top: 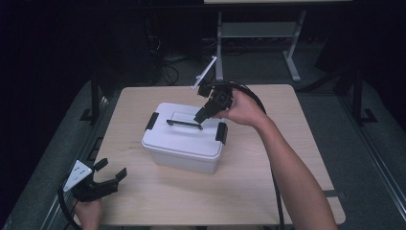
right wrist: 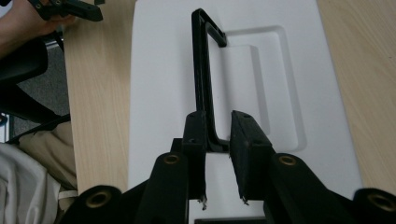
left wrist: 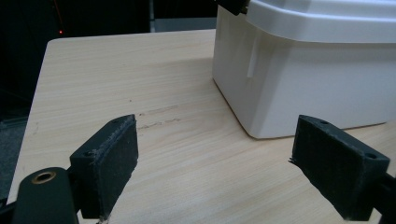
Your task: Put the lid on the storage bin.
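The white lidded box (top: 184, 139) sits mid-table (top: 268, 191); its black handle (right wrist: 204, 79) runs straight ahead between my right gripper's (right wrist: 218, 140) slightly parted pads, one end framed but apparently unclamped. My left gripper (left wrist: 215, 163) rests wide open near the table's corner, well apart from the box.

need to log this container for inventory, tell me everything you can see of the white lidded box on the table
The white box looks like plastic, rectangular with rounded corners and slightly tapered walls. It stands upright near the middle of the wooden table, lid on. A black latch sits at each short end, and a thin black handle stands raised over a recessed panel in the lid. The right gripper straddles one end of that handle, jaws slightly apart.
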`<state>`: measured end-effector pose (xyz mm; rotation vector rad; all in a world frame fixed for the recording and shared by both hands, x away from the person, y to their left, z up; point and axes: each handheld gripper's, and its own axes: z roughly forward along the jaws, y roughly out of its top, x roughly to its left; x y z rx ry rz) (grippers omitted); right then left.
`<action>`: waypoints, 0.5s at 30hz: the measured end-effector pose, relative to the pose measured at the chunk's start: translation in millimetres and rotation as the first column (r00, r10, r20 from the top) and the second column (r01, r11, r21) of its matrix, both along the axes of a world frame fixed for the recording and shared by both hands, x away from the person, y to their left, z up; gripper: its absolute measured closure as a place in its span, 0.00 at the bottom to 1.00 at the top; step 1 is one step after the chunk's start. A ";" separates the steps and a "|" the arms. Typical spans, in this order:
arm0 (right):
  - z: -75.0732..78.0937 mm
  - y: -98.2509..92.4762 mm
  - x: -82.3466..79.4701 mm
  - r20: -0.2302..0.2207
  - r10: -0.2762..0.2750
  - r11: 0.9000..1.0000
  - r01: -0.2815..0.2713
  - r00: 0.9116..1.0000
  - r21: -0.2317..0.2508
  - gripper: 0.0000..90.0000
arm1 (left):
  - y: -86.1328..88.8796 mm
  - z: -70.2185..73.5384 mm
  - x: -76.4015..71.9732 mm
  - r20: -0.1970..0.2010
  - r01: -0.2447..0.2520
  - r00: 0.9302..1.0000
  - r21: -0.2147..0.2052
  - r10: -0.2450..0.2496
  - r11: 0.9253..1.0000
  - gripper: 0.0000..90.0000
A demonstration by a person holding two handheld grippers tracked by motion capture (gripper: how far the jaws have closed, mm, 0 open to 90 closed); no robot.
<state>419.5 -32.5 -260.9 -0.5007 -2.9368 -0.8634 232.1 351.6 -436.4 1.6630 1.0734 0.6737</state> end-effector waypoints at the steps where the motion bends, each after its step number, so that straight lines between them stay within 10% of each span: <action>1: -0.3 -1.3 -0.6 -0.001 -0.002 1.000 0.002 1.000 -0.002 0.83 | -0.1 0.1 0.1 0.001 0.001 1.000 0.002 -0.001 1.000 0.15; 15: -2.1 -25.1 -5.4 0.002 -0.036 0.999 0.036 0.999 0.000 0.81 | -1.9 -0.1 0.7 -0.004 0.004 1.000 0.009 -0.004 1.000 0.15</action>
